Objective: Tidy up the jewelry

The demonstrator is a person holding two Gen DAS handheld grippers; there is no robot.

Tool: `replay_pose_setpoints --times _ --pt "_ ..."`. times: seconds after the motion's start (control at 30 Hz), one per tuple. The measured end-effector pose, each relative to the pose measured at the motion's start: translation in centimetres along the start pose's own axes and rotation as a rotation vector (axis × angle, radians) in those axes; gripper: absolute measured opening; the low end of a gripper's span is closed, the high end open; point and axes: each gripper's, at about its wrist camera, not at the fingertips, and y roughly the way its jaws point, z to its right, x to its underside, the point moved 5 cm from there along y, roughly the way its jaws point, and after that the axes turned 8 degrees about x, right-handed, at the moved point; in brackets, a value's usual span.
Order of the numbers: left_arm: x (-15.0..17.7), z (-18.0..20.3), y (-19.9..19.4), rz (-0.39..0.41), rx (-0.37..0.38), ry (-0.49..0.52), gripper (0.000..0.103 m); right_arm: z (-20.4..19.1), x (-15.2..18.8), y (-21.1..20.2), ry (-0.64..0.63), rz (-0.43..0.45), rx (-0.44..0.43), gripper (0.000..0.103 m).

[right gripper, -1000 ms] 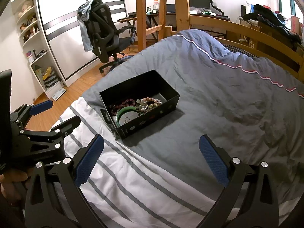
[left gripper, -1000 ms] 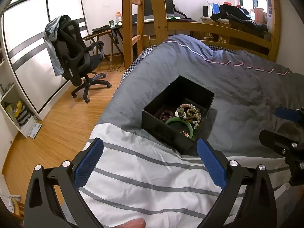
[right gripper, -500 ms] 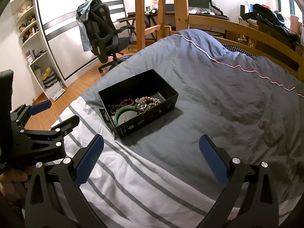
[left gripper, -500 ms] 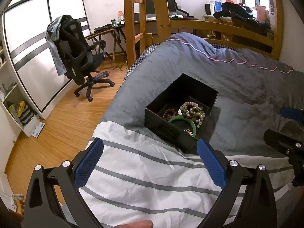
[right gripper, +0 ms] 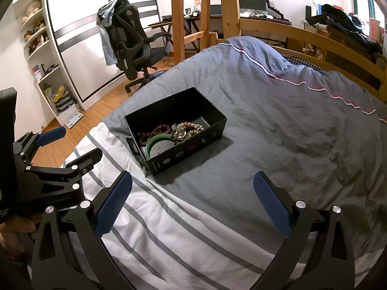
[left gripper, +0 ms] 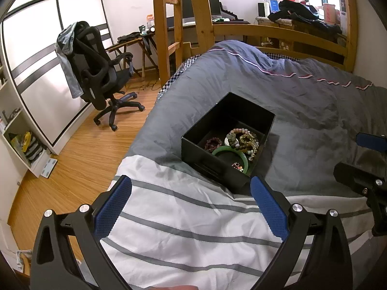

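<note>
Bedroom light falls on a bed (left gripper: 302, 101) with a grey duvet and a white striped cover at the near end, where a black box (left gripper: 212, 166) stands open on the grey just past the stripes. Over the last second both views have crept slightly nearer the box and nothing inside it has shifted, so the jewelry lies as it did. The left gripper (left gripper: 191, 207) and the right gripper (right gripper: 192, 201) hang above the striped cover, jaws spread wide, holding nothing. Inside the box a green bangle (left gripper: 231, 153) lies toward the near wall, dark red beads (right gripper: 151, 134) beside it and a pile of pale and golden bead bracelets (left gripper: 244, 139) heaped together. That fits either jewelry already gathered or jewelry awaiting sorting.
</note>
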Motion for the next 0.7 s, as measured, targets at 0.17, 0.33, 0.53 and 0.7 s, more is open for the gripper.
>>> replay_pose_setpoints --times 0.17,0.33,0.53,0.7 --pt "0.01 0.02 0.04 -0.002 0.003 0.002 0.097 0.01 0.0 0.0 -0.001 0.0 0.0 0.099" --pt "0.14 0.21 0.52 -0.014 0.01 0.014 0.097 -0.01 0.19 0.04 -0.004 -0.003 -0.001 0.099" --pt "0.18 0.54 0.41 -0.011 0.013 0.025 0.097 0.1 0.36 0.09 -0.003 -0.002 0.0 0.099" --pt "0.24 0.63 0.47 -0.014 0.014 0.028 0.097 0.7 0.37 0.09 0.009 -0.002 0.001 0.099"
